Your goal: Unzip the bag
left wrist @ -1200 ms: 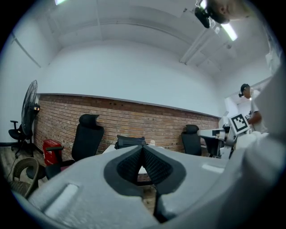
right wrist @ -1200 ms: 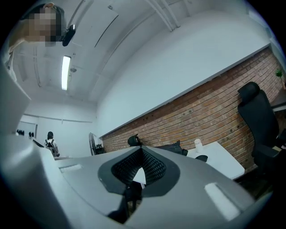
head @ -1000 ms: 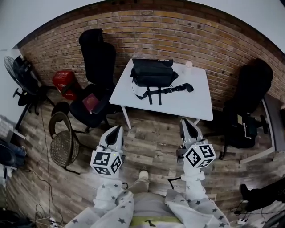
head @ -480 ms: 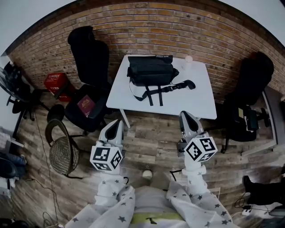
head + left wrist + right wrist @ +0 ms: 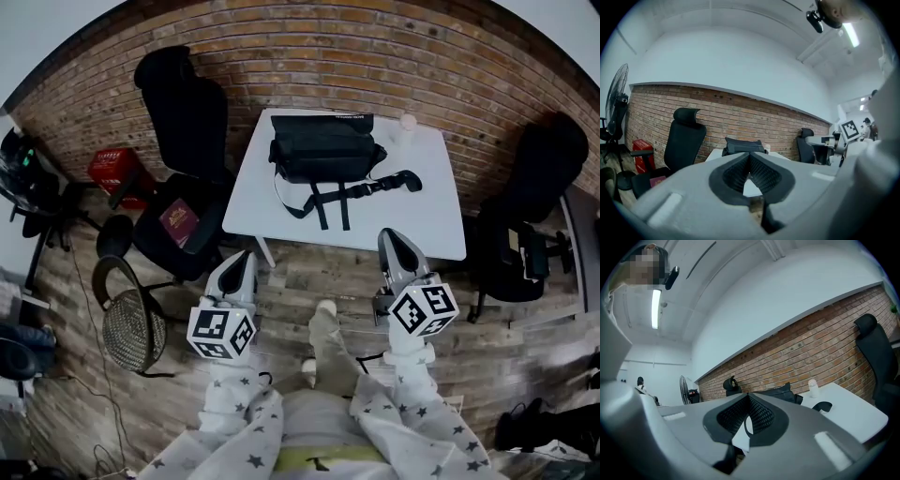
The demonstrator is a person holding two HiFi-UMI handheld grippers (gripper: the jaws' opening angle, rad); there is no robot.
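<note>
A black bag (image 5: 324, 147) lies on the far half of a white table (image 5: 412, 220), its straps (image 5: 349, 195) trailing toward the near edge. The bag (image 5: 743, 145) shows past the jaws in the left gripper view, and the bag (image 5: 780, 393) sits left of centre in the right gripper view. My left gripper (image 5: 240, 265) hangs over the floor short of the table's near left corner, shut and empty. My right gripper (image 5: 393, 246) is just short of the near edge, also shut with nothing in it. Both are well apart from the bag.
A small white bottle (image 5: 407, 123) stands at the table's far right. A black office chair (image 5: 186, 131) with a red book (image 5: 176, 220) on its seat is left of the table; another black chair (image 5: 525, 206) is on the right. A wicker stool (image 5: 129, 317) and red crate (image 5: 117, 172) sit at left. My foot (image 5: 324, 311) steps forward.
The view has moved closer to the table, which now sits nearer both grippers. My foot has stepped forward between the grippers. Both stay shut.
</note>
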